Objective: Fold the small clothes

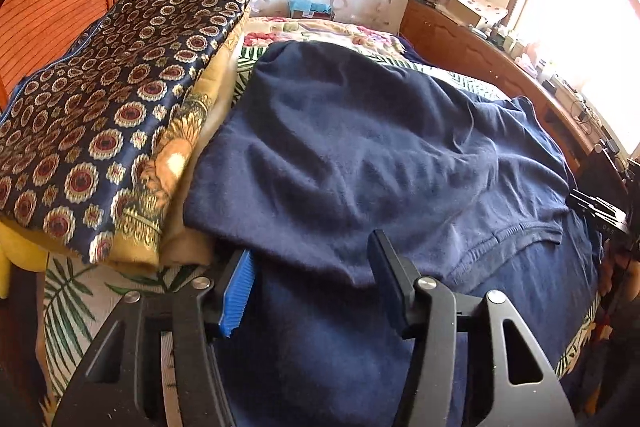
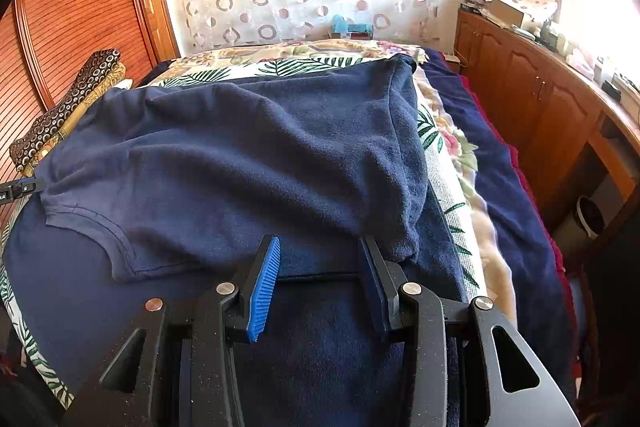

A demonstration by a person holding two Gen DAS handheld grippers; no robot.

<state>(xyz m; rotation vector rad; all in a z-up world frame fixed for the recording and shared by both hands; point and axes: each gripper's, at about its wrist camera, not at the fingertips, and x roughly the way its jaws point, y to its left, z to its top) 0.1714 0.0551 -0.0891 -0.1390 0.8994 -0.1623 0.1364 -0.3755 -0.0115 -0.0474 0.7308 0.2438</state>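
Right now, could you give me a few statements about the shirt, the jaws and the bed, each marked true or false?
1. The navy shirt lies on the bed, partly folded over itself. True.
2. The left gripper is clamped shut on the shirt. False: its jaws stand open at the shirt's edge.
3. The right gripper has open jaws. True.
4. The patterned stack lies to the shirt's right. False: it lies to the left.
5. The neckline shows in the right wrist view. True.
6. The sheet under the shirt is plain white. False: it has a green leaf print.
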